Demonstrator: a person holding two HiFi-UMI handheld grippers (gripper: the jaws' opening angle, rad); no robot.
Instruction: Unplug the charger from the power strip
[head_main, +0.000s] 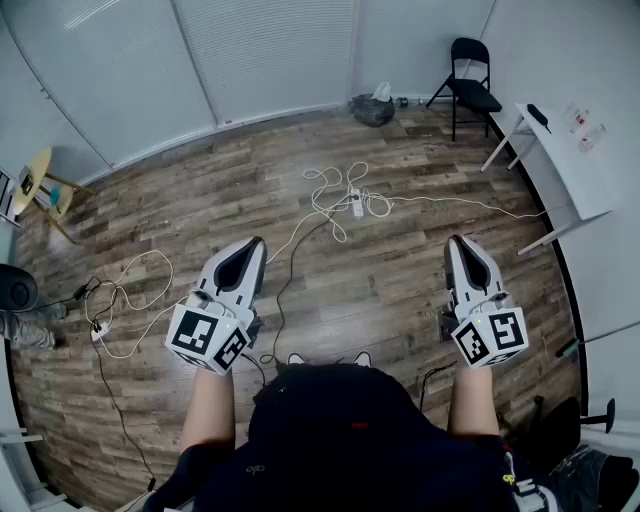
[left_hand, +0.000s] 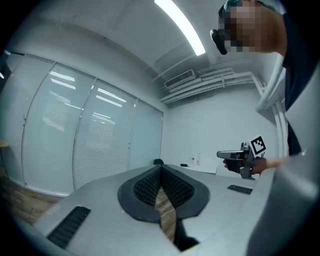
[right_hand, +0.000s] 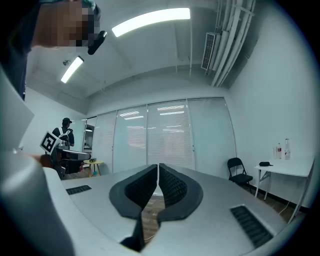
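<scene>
Right gripper (right_hand: 158, 169) closed, empty; power strip (head_main: 356, 203) indistinct.

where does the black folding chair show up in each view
Head view: black folding chair at top right, just left of the white table.
Left gripper view: maybe the tiny dark shape at mid-picture, but it is too small to tell.
Right gripper view: right of centre, left of the same table.
Shared landmark: the white table, just right of the chair.

Open floor (head_main: 400, 290) ahead; white cables (head_main: 322, 186) loop beside the power strip (head_main: 356, 203)
</scene>
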